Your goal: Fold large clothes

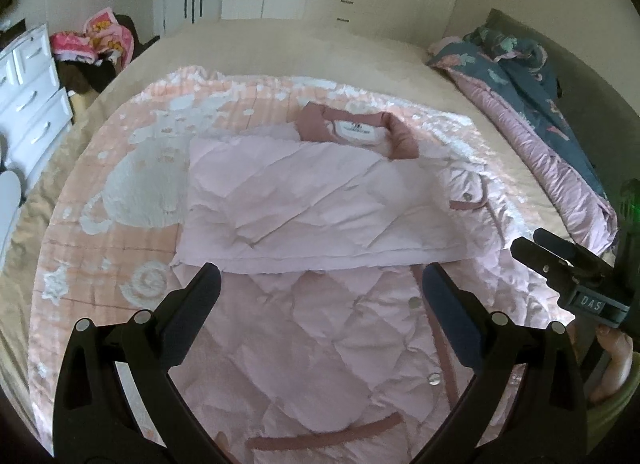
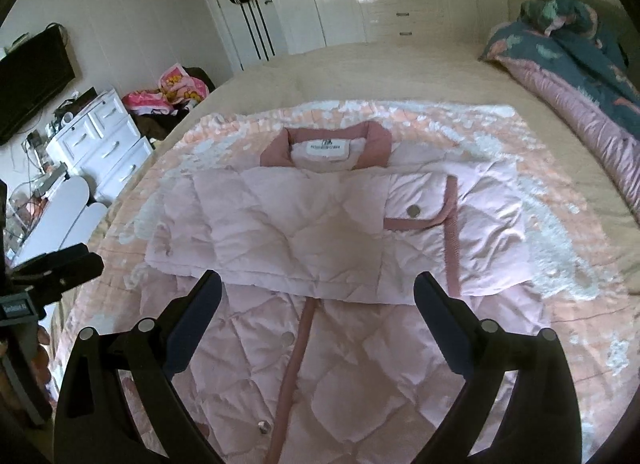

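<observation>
Two tools, left (image 1: 320, 284) and right (image 2: 318, 292), hover spread wide over one pink quilted coat (image 2: 320, 224), sleeves folded across.

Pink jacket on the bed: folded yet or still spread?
Partly folded. The jacket has its sleeves folded across the chest below the collar; its lower half lies spread flat on the blanket.

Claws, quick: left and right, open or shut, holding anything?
Left claw: open, empty, above the pink jacket.
Right claw: open, empty, above the same jacket.
</observation>
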`<state>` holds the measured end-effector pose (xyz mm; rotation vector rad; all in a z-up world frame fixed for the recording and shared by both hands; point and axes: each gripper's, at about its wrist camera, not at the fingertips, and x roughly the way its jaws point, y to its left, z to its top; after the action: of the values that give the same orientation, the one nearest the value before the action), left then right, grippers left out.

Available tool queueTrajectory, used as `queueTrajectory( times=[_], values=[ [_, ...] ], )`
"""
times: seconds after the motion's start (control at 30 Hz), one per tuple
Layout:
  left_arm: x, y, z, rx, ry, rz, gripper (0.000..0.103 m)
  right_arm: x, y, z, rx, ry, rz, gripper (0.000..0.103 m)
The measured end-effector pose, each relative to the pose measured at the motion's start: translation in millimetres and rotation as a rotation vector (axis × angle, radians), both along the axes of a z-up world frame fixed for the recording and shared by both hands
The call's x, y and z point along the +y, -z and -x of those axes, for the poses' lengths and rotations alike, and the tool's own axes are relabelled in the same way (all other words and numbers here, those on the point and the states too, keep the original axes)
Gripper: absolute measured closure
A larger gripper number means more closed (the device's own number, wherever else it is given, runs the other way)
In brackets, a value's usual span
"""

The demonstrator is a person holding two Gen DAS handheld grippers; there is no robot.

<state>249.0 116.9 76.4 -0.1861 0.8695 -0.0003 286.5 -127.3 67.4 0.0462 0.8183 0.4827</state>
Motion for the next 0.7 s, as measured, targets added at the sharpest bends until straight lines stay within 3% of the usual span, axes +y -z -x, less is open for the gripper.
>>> queueTrajectory(
  times=[0.37,0.7],
  values=[
    [-15.5,-30.3,31.8,-0.077,0.019,0.013,0.008,-19.9,-33.7,46.1,-0.087,-0.046,-0.036,0.004],
    [-30.3,-36.9,60.9,-0.110,0.032,0.015,0.008,-40.4,-40.6,69.2,-0.114,-0.032,-0.046,0.004]
  ],
)
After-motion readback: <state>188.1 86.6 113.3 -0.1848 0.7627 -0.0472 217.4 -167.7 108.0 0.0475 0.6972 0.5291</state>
